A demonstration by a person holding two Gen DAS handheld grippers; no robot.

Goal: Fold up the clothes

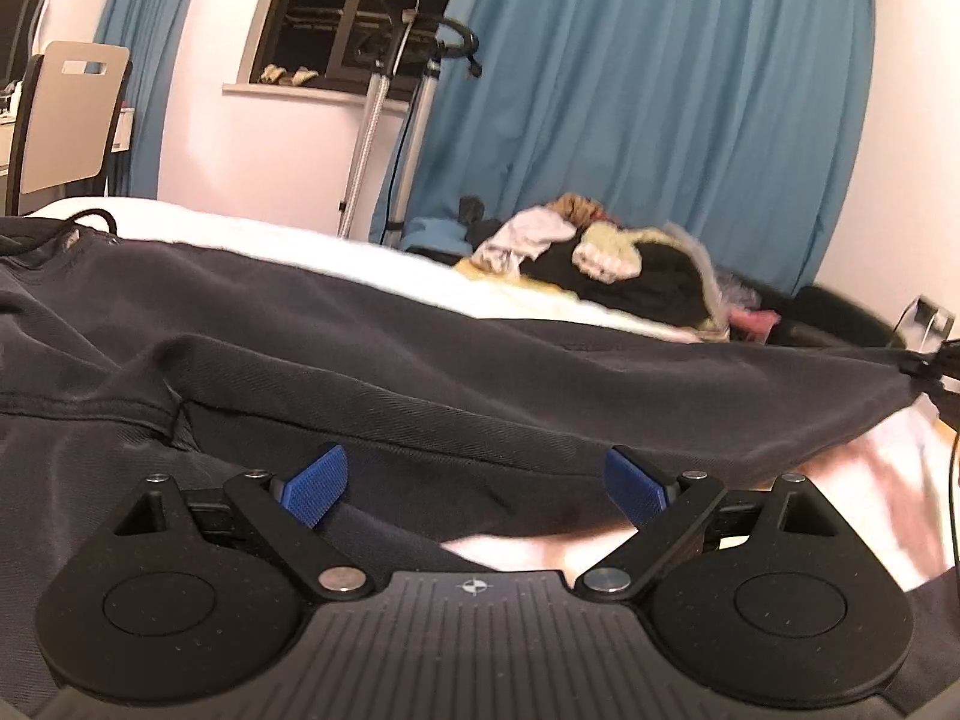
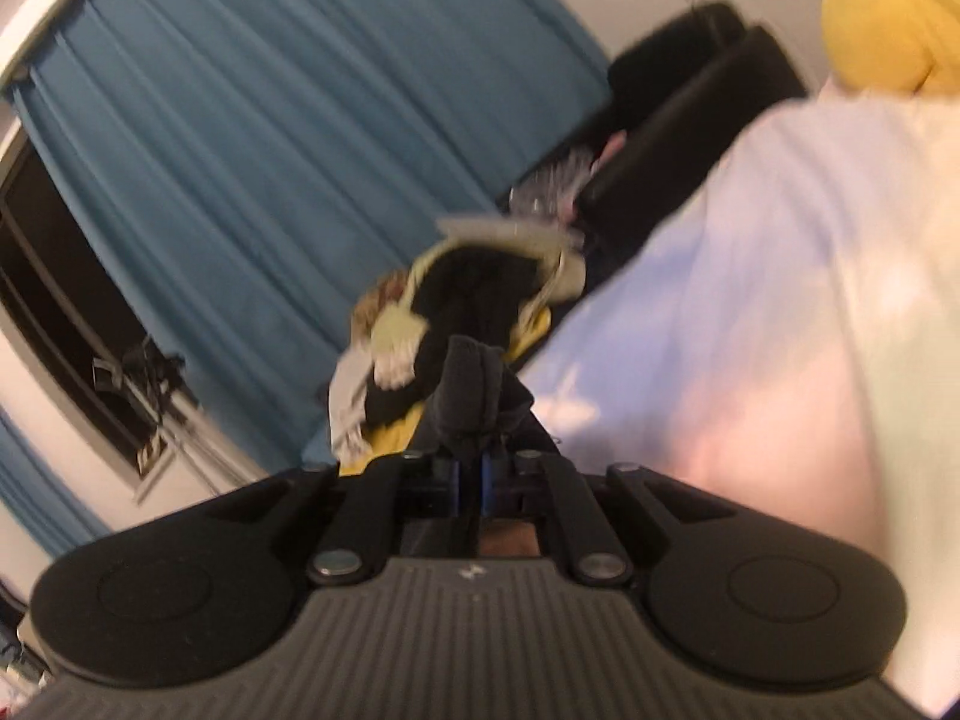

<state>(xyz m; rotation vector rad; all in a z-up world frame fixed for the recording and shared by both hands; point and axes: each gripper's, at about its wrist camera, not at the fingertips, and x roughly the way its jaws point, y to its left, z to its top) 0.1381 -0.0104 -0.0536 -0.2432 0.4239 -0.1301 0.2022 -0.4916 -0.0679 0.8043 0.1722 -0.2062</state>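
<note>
Two claws work one dark garment (image 1: 420,348) spread over the white bed (image 1: 528,294). Left claw (image 1: 477,483) points slightly downward, blue pads wide apart, nothing pinched. Right claw (image 2: 471,468) is rolled, pads together, clamped on what looks like a bunched garment corner; view blurred. Clothes pile (image 1: 606,264) lies beyond.

No readable text, label, brand name or number appears in either view. The only sign is a small white crosshair mark, a circle crossed by a vertical and a horizontal line, printed on the ribbed dark grey plastic body of the left gripper (image 1: 474,489) near its front edge. A similar mark on the right gripper (image 2: 468,468) is too blurred to make out.
</note>
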